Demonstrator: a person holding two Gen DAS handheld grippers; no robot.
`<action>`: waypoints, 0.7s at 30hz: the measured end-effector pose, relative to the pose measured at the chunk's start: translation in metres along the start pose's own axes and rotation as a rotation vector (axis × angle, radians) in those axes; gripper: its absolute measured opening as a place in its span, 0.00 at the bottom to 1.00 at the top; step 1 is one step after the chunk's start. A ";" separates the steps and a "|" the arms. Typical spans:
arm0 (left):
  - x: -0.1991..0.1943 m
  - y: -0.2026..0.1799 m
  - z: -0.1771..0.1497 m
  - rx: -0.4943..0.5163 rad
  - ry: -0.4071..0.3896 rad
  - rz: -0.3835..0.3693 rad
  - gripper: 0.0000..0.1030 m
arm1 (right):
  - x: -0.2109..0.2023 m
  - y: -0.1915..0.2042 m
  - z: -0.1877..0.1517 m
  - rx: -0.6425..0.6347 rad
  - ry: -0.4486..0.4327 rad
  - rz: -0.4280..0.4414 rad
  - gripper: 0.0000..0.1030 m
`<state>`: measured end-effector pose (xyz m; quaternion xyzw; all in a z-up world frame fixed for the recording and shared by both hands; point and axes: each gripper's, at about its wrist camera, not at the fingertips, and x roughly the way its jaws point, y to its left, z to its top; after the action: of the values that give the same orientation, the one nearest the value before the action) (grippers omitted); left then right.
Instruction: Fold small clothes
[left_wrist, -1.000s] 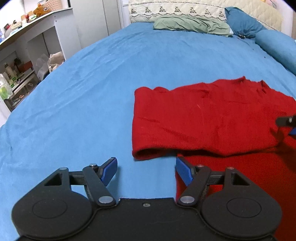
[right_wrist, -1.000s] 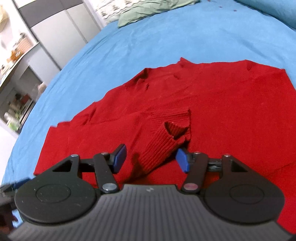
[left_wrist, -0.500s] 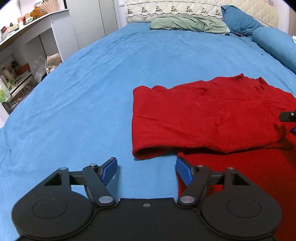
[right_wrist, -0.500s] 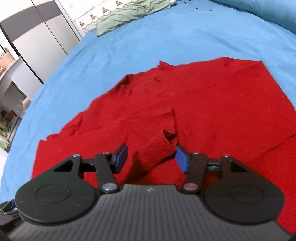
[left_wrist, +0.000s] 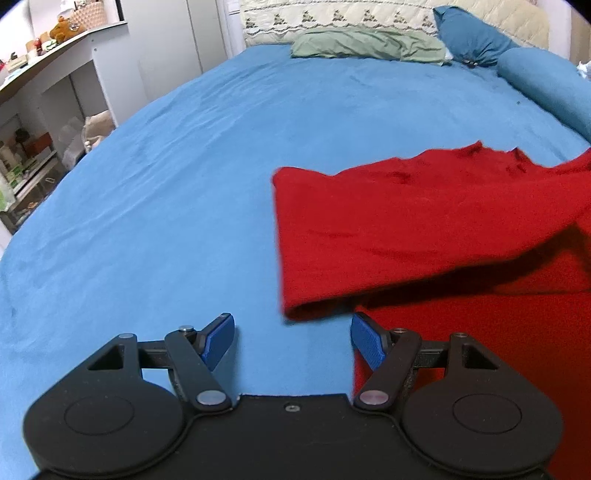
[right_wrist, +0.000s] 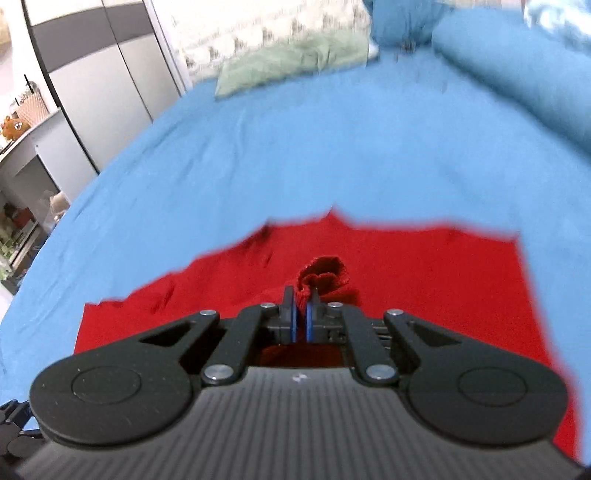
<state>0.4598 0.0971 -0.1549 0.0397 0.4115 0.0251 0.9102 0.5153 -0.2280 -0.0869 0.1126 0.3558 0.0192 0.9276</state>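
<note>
A red knit sweater (left_wrist: 424, 229) lies on the blue bed sheet (left_wrist: 184, 184), its left part folded over the body. My left gripper (left_wrist: 291, 339) is open and empty, low over the sheet at the sweater's lower left corner. My right gripper (right_wrist: 301, 314) is shut on the sweater's ribbed sleeve cuff (right_wrist: 323, 277) and holds it raised above the sweater (right_wrist: 424, 280). In the left wrist view the sleeve rises toward the right edge and casts a dark shadow on the cloth below.
A green pillow (left_wrist: 365, 44) and blue pillows (left_wrist: 543, 77) lie at the head of the bed. White shelves with clutter (left_wrist: 33, 147) stand left of the bed. A grey wardrobe (right_wrist: 99, 81) is at the back left.
My right gripper has closed on the sleeve cuff and lifted it, tilting up. The sleeve now hangs raised over the sweater. My left gripper has stayed open in place.
</note>
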 end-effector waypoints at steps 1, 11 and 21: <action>0.001 -0.003 0.003 0.001 -0.006 -0.011 0.73 | -0.008 -0.011 0.008 -0.011 -0.025 -0.021 0.19; 0.021 -0.041 0.012 0.103 -0.027 -0.040 0.73 | 0.013 -0.095 -0.008 -0.072 -0.010 -0.139 0.19; 0.023 -0.010 0.009 -0.050 0.041 0.041 0.86 | 0.032 -0.123 -0.031 -0.118 0.055 -0.182 0.34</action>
<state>0.4821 0.0888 -0.1667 0.0251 0.4285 0.0547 0.9016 0.5135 -0.3377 -0.1575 0.0243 0.3883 -0.0410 0.9203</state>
